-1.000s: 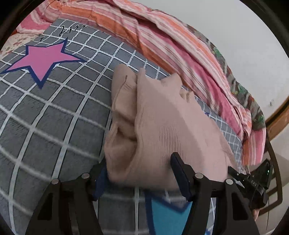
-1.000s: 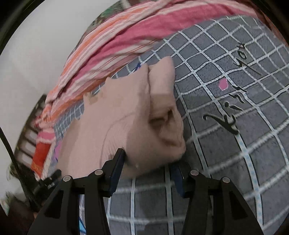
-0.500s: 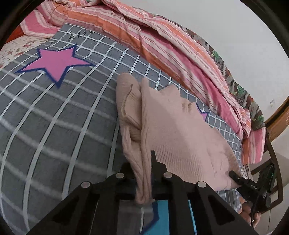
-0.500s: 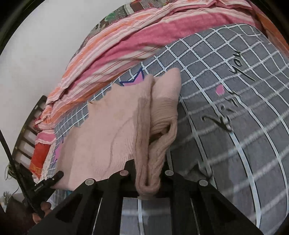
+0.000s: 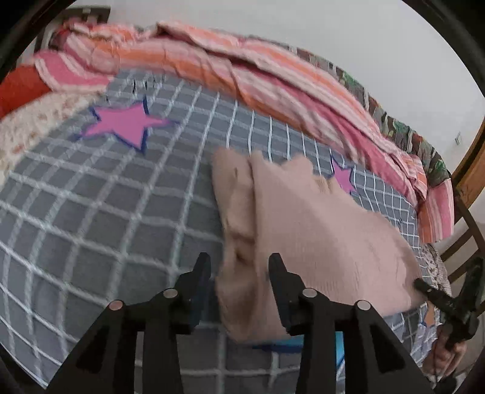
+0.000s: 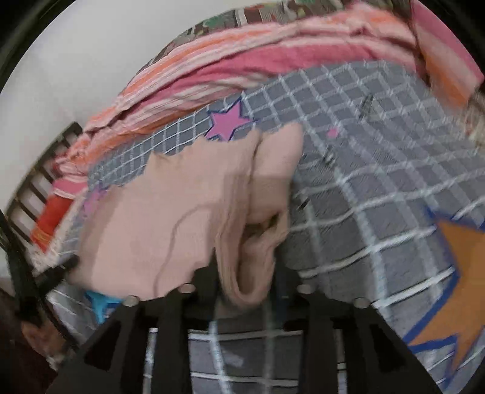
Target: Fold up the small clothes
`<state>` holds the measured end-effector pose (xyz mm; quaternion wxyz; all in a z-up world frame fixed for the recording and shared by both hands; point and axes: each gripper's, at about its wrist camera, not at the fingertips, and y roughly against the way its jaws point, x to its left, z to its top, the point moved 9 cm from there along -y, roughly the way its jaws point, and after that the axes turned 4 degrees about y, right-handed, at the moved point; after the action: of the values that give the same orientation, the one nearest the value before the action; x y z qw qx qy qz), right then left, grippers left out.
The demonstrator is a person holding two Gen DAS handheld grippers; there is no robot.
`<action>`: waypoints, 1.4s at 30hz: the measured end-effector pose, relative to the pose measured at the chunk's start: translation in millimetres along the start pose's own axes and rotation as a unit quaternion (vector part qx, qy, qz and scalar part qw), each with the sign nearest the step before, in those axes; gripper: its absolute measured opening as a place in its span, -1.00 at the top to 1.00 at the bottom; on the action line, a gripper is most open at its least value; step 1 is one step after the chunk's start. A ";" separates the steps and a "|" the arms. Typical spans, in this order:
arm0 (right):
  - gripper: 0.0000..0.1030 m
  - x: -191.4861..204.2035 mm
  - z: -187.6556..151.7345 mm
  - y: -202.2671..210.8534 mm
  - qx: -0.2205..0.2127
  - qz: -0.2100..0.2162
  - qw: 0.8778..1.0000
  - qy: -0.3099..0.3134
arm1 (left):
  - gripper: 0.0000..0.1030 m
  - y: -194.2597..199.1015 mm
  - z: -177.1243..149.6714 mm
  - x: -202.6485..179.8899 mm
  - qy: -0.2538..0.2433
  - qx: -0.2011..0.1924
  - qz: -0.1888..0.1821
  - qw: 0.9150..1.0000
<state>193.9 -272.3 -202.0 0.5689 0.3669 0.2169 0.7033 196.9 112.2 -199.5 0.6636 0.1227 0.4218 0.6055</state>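
**Both grippers part-open at the near edge of the pink knit**

Left gripper (image 5: 239,266) stands with its jaws apart, and they have just been opening; a bunched fold of the pink knit garment (image 5: 303,230) lies between the fingers, with a gap showing on the left side, so the pads do not press it. Right gripper (image 6: 245,278) has also just been opening; a rolled edge of the same garment (image 6: 182,212) hangs between its fingers, which sit close on either side, and blur hides whether they touch it.

Dark script is printed on the grey checked bedspread (image 5: 91,218), but it is too smeared to read in either view.

The garment lies folded lengthwise on the bedspread, near a small pink star (image 6: 227,122) and well apart from the large pink star (image 5: 124,124). An orange star (image 6: 463,266) shows at the right of the right wrist view. A striped pink and orange blanket (image 5: 242,75) is heaped along the far edge against a pale wall (image 5: 333,27). Nothing lies on top of the garment.
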 end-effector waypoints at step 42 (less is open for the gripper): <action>0.28 72.3 103.1 -86.0 0.002 -0.028 0.996 0.085 | -0.03 -76.5 86.4 -20.2 -0.021 -0.001 0.048 0.999</action>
<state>321.6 -192.2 -179.0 0.5666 0.3008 0.2764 0.7156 313.5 105.9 -189.6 0.6425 0.1546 0.4005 0.6347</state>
